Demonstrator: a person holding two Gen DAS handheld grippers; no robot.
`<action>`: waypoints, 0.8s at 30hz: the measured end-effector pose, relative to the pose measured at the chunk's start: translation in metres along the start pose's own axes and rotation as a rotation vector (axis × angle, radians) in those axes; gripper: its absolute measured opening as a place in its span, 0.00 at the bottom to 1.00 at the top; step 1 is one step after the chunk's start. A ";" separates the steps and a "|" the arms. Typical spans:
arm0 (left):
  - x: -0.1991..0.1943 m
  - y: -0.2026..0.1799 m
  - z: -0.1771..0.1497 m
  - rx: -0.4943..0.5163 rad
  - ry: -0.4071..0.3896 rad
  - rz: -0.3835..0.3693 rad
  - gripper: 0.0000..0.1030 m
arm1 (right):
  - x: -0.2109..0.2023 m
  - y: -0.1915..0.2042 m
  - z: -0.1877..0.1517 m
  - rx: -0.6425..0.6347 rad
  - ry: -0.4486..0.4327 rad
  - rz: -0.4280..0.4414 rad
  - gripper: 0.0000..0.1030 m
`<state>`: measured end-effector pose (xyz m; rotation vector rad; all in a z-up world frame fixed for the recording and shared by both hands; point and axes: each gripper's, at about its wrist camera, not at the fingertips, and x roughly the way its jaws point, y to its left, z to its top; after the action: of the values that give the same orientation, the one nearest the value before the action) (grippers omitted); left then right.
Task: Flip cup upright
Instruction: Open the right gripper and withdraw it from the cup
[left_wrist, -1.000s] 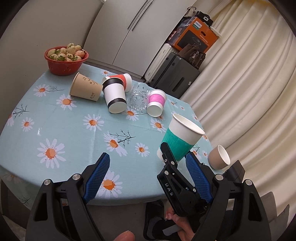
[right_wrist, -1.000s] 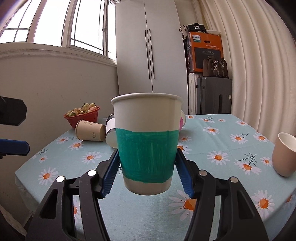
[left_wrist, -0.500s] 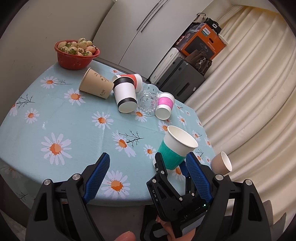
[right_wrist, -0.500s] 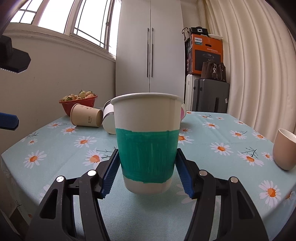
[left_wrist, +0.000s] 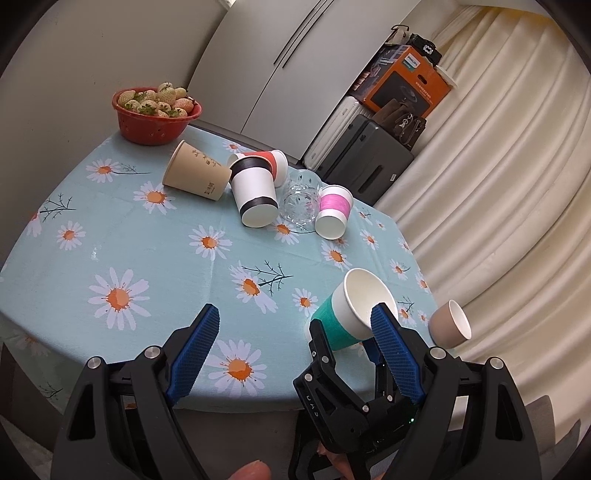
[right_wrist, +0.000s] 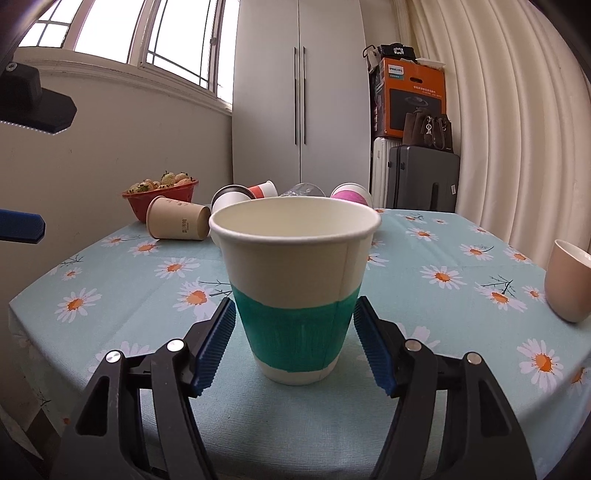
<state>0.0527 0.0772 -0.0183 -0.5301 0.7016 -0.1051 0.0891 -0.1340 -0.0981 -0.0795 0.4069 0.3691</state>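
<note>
Green-banded cup (right_wrist: 295, 288) stands upright on the table (right_wrist: 424, 258) — right gripper (right_wrist: 295, 343) fingers spread clear either side; left gripper (left_wrist: 295, 354) wide open, empty.

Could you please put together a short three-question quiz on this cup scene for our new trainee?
1. True or false: the teal-banded cup stands upright on the table.
2. Multiple choice: the right hand-held gripper is A) shut on the teal-banded cup, B) open with a finger on each side of it, C) holding the beige cup.
3. Fill in: the red bowl at the far corner holds ____.

Key:
1. True; its mouth faces up and its base rests on the cloth.
2. B; gaps show between both pads and the cup wall. The left hand-held gripper is open too, holding nothing.
3. Strawberries.
</note>
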 end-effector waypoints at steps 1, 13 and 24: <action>0.000 0.000 0.000 0.004 -0.001 0.004 0.80 | -0.002 0.001 0.001 -0.001 0.004 -0.001 0.69; -0.015 -0.010 -0.007 0.057 -0.052 0.031 0.80 | -0.055 -0.007 0.015 0.004 0.040 0.037 0.85; -0.045 -0.024 -0.021 0.112 -0.095 0.031 0.80 | -0.122 -0.038 0.062 -0.004 0.005 0.070 0.88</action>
<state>0.0071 0.0595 0.0065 -0.4138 0.6069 -0.0893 0.0218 -0.2010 0.0080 -0.0699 0.4144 0.4385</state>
